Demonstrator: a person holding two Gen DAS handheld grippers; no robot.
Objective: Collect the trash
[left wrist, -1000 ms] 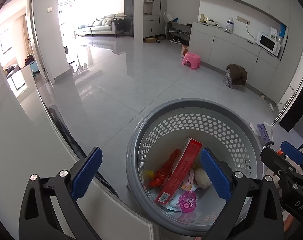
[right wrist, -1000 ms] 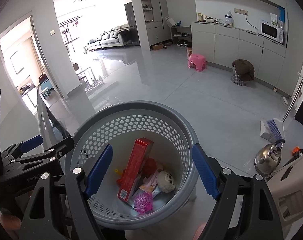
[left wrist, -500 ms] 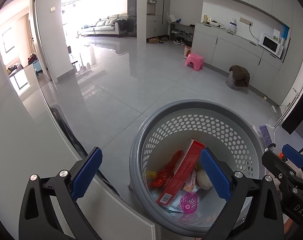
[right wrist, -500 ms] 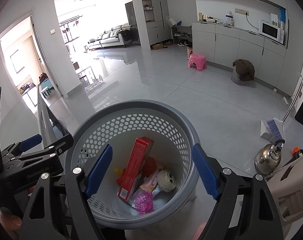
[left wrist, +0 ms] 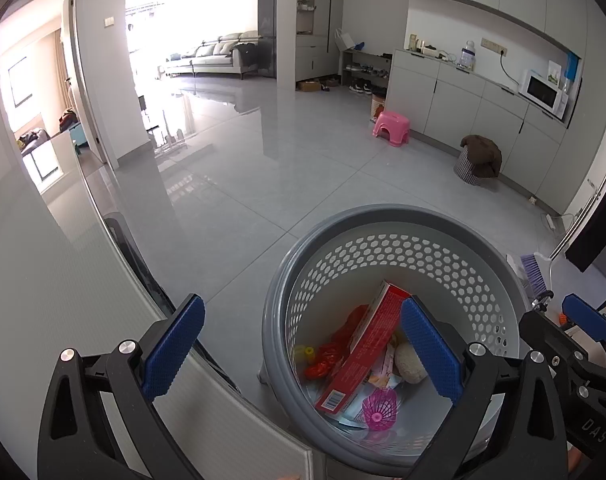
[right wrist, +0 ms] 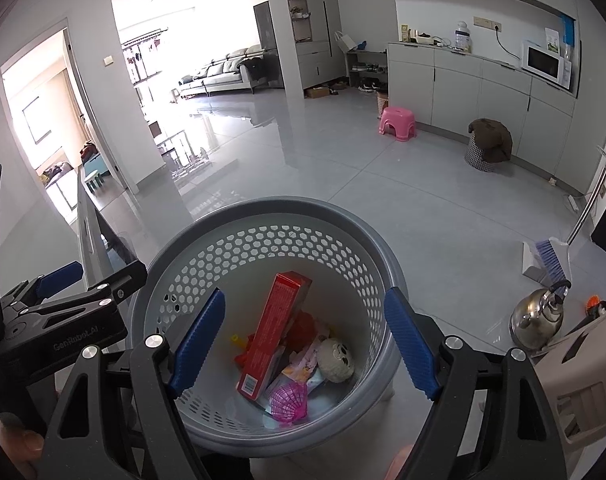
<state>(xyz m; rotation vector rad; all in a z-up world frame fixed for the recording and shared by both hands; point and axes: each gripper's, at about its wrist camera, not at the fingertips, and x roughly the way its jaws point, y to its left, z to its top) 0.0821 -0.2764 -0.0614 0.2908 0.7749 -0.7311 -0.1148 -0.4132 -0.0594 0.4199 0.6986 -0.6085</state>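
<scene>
Nothing had shifted over the last second: both grippers hung in the same place above the grey perforated basket (right wrist: 263, 216), angled down into it. The left gripper (left wrist: 299, 350) and the right gripper (right wrist: 305, 340) both had their fingers spread wide with nothing between them. The trash lay inside the basket already: a red carton (right wrist: 273, 336), a pink mesh ball (right wrist: 289, 400), a pale round toy (right wrist: 337, 358). The collecting looked finished, or paused between pieces.

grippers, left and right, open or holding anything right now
Left gripper: open, holding nothing.
Right gripper: open, holding nothing, above the basket.
</scene>
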